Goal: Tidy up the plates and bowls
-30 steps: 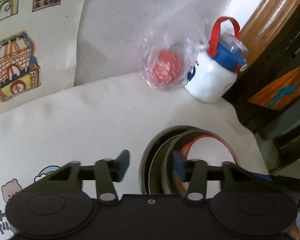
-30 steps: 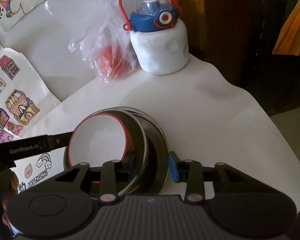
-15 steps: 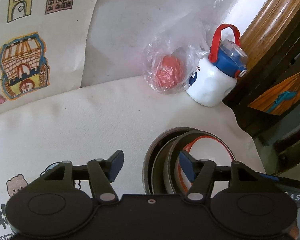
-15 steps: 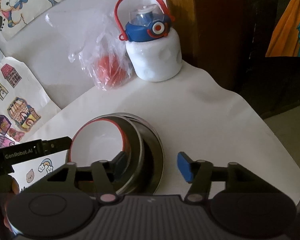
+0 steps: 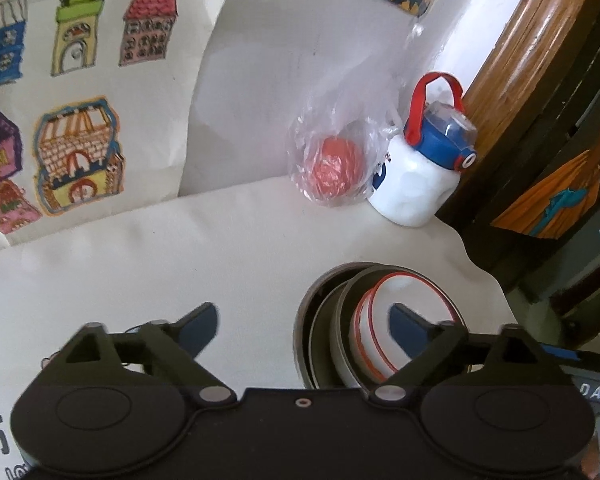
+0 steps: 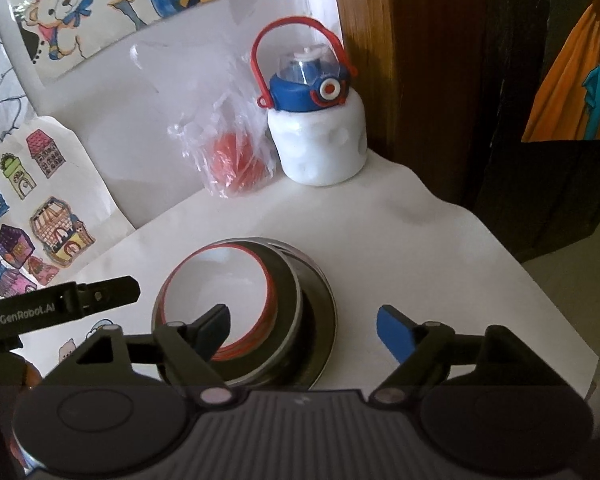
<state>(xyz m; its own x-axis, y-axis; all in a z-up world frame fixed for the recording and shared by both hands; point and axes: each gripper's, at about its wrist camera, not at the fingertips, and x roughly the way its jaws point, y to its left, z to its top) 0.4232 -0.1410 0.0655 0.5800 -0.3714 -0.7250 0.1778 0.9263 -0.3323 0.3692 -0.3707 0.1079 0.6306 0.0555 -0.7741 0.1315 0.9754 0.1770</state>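
Note:
On the white table cover stands a nested stack: a white bowl with a red rim (image 5: 408,290) inside steel bowls (image 5: 324,320). In the right wrist view the white bowl (image 6: 220,276) sits tilted within the steel bowls (image 6: 314,304). My left gripper (image 5: 306,322) is open just short of the stack, its right finger over the white bowl and its left finger over bare table. My right gripper (image 6: 304,324) is open too, with its left finger in front of the white bowl and its right finger beyond the steel rim. Neither holds anything. One finger of the left gripper (image 6: 100,296) shows at the stack's left.
A white bottle with a blue lid and red handle (image 6: 316,136) stands at the back by a wooden post (image 6: 364,60). Beside it lies a clear bag with something red (image 6: 232,160). The table edge (image 6: 540,288) drops off to the right. Children's drawings (image 5: 76,156) hang at the left.
Both grippers have opened wider and drawn back from the stack. The right gripper was narrow across the steel bowls' rim a second ago. The stack stays in place.

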